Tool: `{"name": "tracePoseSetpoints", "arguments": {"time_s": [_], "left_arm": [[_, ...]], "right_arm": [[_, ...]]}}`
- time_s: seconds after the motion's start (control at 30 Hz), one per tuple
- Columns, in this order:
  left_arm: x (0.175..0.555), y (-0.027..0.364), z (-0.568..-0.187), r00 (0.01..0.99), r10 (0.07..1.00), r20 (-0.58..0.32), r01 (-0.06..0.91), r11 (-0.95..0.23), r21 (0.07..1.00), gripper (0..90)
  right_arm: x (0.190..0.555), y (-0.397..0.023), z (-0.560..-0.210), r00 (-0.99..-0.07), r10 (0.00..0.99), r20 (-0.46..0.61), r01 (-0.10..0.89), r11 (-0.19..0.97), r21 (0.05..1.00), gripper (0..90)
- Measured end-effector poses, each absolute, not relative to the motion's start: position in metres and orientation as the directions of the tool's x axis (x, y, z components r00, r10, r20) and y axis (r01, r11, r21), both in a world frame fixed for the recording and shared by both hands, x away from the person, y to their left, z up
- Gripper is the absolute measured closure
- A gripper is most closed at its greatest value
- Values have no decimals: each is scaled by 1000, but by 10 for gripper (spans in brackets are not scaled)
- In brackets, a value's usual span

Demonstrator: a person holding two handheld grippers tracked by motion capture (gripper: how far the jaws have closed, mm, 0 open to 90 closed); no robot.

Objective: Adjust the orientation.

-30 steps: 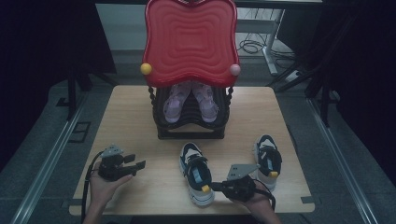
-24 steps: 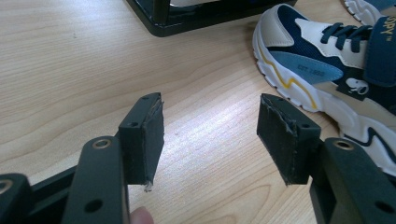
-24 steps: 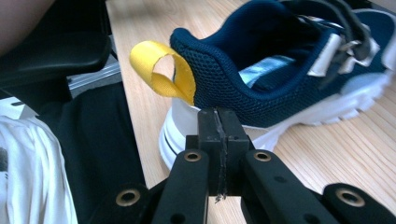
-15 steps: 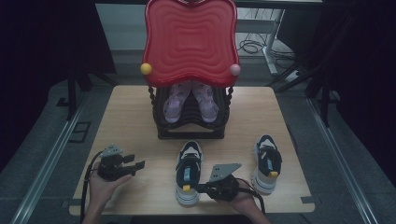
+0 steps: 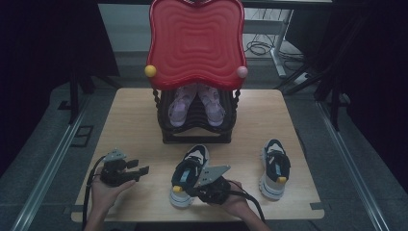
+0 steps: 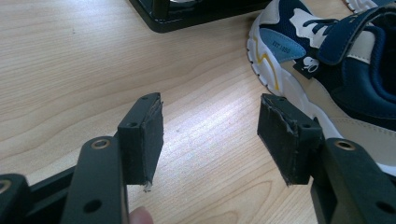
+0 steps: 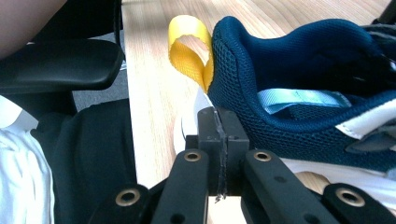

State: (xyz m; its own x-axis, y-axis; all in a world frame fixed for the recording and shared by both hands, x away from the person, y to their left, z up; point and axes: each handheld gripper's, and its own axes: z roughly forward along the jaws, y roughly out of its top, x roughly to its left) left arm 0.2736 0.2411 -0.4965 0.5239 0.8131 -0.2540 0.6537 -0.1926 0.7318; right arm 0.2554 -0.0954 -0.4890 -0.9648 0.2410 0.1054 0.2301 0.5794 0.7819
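A navy, white and cream sneaker (image 5: 191,172) with a yellow heel loop lies on the wooden table (image 5: 134,120) near the front middle. My right gripper (image 5: 188,188) is shut with nothing between its pads, and its tips (image 7: 218,119) rest against the sneaker's (image 7: 303,93) side just below the heel collar. The yellow loop (image 7: 191,51) stands just above them. My left gripper (image 5: 143,170) hovers open at the front left, its jaws (image 6: 210,135) wide over bare wood, with the sneaker's toe (image 6: 336,70) to its right. The matching sneaker (image 5: 275,168) lies at the front right.
A black shoe rack (image 5: 197,130) stands at mid-table holding a pair of pink shoes (image 5: 196,103). A large red wavy panel (image 5: 195,43) with a yellow and a pink knob rises above it. Table edges drop to grey floor on all sides.
My right gripper has moved left along the front edge, and the sneaker has slid left with it, its heel swinging leftward. The left hand has stayed put.
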Motion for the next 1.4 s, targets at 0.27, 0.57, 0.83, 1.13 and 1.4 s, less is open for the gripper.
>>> {"name": "tracePoseSetpoints", "arguments": {"time_s": [0.27, 0.57, 0.83, 1.13, 1.4], "left_arm": [[274, 241, -497, 527, 811, -253, 655, -199, 729, 409], [273, 241, -496, 521, 816, -250, 649, -189, 737, 411], [272, 245, -495, 516, 819, -251, 645, -179, 743, 413], [270, 244, -494, 518, 818, -250, 643, -179, 745, 412], [271, 243, -495, 519, 817, -253, 647, -181, 741, 412]], "right_arm": [[255, -94, -490, -964, 244, 109, 234, 574, 785, 895], [254, -104, -485, -954, 279, 106, 249, 548, 798, 894], [254, -136, -479, -919, 380, 103, 300, 508, 807, 894], [255, -165, -470, -883, 462, 89, 330, 473, 817, 895], [255, -192, -469, -843, 532, 81, 365, 455, 813, 895]]}}
